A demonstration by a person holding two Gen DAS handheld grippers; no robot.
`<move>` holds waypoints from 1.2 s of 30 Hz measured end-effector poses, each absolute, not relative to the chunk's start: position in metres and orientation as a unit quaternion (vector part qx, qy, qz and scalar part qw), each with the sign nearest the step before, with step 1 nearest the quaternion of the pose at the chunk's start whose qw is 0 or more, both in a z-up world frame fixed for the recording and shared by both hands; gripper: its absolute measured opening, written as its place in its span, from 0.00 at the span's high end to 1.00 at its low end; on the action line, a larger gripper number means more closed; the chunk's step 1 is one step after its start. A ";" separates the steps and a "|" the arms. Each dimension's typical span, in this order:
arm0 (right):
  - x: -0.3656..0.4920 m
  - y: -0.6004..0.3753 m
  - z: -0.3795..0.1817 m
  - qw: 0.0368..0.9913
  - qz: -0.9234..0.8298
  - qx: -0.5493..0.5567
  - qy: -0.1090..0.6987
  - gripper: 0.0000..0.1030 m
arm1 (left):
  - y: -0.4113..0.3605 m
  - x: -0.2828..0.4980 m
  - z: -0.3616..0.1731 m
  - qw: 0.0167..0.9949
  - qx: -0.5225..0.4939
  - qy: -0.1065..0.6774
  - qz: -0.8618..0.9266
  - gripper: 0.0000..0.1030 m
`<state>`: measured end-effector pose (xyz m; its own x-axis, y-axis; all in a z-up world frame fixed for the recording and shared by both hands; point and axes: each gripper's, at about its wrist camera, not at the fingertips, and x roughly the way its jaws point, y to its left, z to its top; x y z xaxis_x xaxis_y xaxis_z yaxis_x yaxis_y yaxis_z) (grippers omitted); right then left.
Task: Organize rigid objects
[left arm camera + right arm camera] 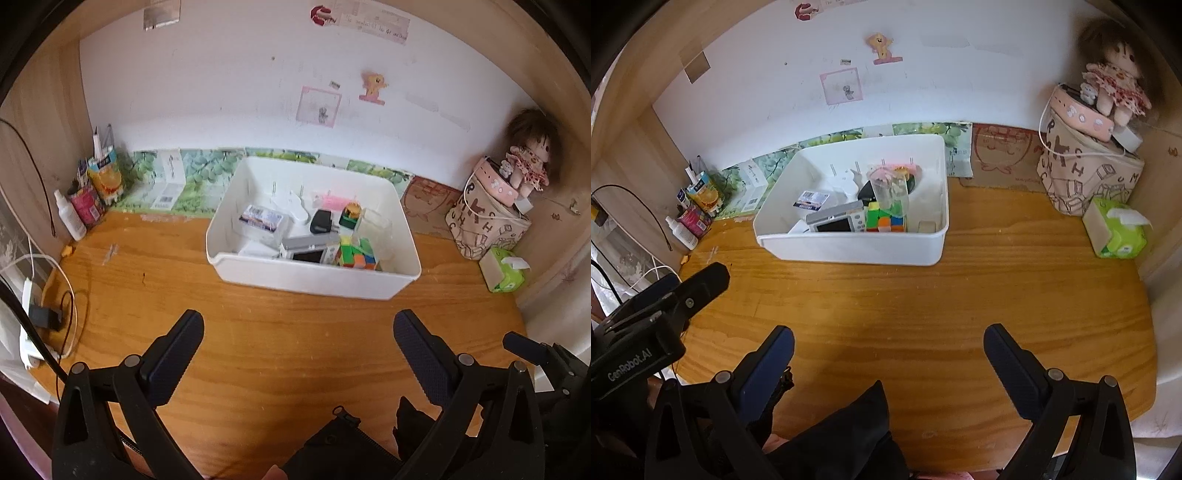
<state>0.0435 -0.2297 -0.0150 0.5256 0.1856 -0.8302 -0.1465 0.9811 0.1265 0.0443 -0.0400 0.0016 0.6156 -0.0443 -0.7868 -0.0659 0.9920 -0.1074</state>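
Before the bin [314,284], bare tabletop [288,350].

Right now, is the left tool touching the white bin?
Apart. The left wrist view shows bare wooden desk between the open left tool and the white bin.

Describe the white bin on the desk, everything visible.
The white bin is a rectangular open-top tub, smooth plastic by the look, with rounded corners and a pouring lip at one front corner. It sits upright on the wooden desk near the back wall, holding a puzzle cube, a silver camera and other small items. Neither gripper touches it.
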 end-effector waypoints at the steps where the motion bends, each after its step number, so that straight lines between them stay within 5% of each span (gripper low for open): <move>1: 0.046 -0.229 -0.015 0.873 0.096 0.019 0.477 0.00 | -0.040 0.046 0.002 0.898 -0.061 0.436 0.005 0.01; 36: 0.049 -0.212 -0.028 0.850 0.120 -0.005 0.514 0.00 | -0.046 0.046 0.001 0.899 -0.057 0.434 -0.007 0.01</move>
